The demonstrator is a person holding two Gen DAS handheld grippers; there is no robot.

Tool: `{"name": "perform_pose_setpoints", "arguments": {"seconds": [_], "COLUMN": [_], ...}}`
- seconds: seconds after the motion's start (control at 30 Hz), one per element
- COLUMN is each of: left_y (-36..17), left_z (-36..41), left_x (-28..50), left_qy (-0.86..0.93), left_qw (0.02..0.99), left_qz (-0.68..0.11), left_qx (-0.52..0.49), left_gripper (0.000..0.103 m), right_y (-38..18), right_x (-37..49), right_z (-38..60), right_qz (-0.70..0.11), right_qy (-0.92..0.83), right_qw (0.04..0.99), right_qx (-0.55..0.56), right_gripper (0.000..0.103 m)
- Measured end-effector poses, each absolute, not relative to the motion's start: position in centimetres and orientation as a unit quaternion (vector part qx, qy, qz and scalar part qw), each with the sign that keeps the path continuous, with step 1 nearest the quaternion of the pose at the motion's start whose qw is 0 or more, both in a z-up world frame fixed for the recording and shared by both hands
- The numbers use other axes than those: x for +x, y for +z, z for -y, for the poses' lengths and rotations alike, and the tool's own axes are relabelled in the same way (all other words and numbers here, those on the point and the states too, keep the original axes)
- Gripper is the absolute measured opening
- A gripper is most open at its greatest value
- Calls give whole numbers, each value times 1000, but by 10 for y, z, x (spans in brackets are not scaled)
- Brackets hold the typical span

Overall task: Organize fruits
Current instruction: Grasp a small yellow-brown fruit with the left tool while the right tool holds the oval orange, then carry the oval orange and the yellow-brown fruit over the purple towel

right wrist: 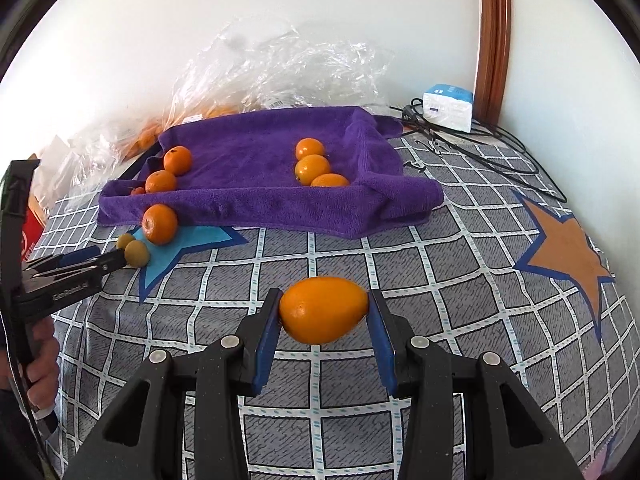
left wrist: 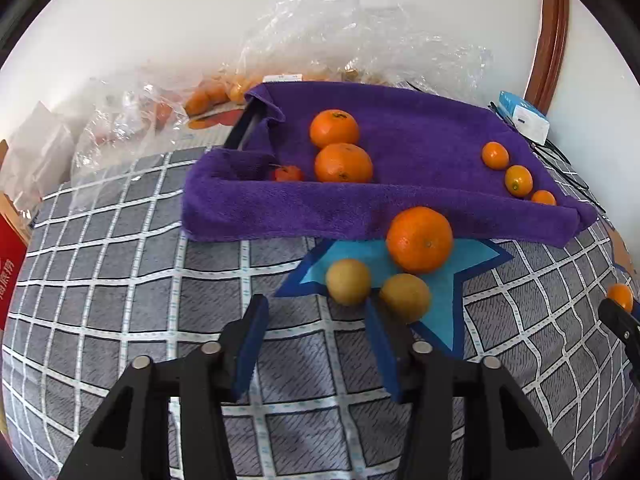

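Observation:
A purple towel-lined tray [left wrist: 400,216] [right wrist: 248,204] holds two large oranges [left wrist: 343,162] at its left, a small red fruit [left wrist: 287,174] and three small kumquats [left wrist: 518,180] [right wrist: 312,168] at its right. In front of it lie one large orange [left wrist: 419,239] [right wrist: 160,224] and two yellow-green fruits [left wrist: 348,281] [left wrist: 405,297]. My left gripper [left wrist: 316,312] is open and empty just short of them. My right gripper [right wrist: 323,308] is shut on an oval orange kumquat [right wrist: 323,310], held above the checked bedspread.
Clear plastic bags [left wrist: 360,40] with more oranges lie behind the tray by the wall. A white and blue box [right wrist: 448,108] and black cables [right wrist: 480,148] sit at the back right. A red box [left wrist: 10,264] stands at the left edge.

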State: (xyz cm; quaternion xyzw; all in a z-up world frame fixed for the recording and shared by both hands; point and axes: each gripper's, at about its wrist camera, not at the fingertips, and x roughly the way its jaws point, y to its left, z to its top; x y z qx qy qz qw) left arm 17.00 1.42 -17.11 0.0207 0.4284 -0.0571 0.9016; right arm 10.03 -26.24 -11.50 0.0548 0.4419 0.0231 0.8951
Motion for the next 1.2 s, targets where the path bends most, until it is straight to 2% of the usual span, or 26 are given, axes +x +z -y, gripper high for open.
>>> {"name": "perform_pose_setpoints", "arguments": {"seconds": [0.2, 0.27, 0.3, 0.33, 0.63, 1.2], "left_y": [-172, -172, -171, -171, -168, -158], "left_z": [-2, -1, -2, -4, -37, -43], "left_x": [176, 178, 178, 177, 174, 160], "left_qy": [-62, -62, -65, -67, -87, -78], "left_qw": [906, 905, 905, 907, 911, 924], "left_qz": [-416, -420, -419, -416, -397, -366], "left_qx": [35, 33, 29, 23, -77, -81], "left_gripper": [45, 39, 30, 24, 24, 24], "right_y": [-118, -121, -122, -124, -141, -140], "right_x": [101, 102, 103, 103, 103, 103], "right_z": [254, 252, 250, 249, 245, 248], "right_qz": [-446, -448, -450, -452, -463, -468], "right_qy": [30, 28, 27, 27, 36, 58], "right_qw": [893, 893, 892, 891, 885, 880], "right_qx": [49, 42, 39, 38, 43, 63], "right_gripper": [42, 42, 42, 42, 42, 42]}}
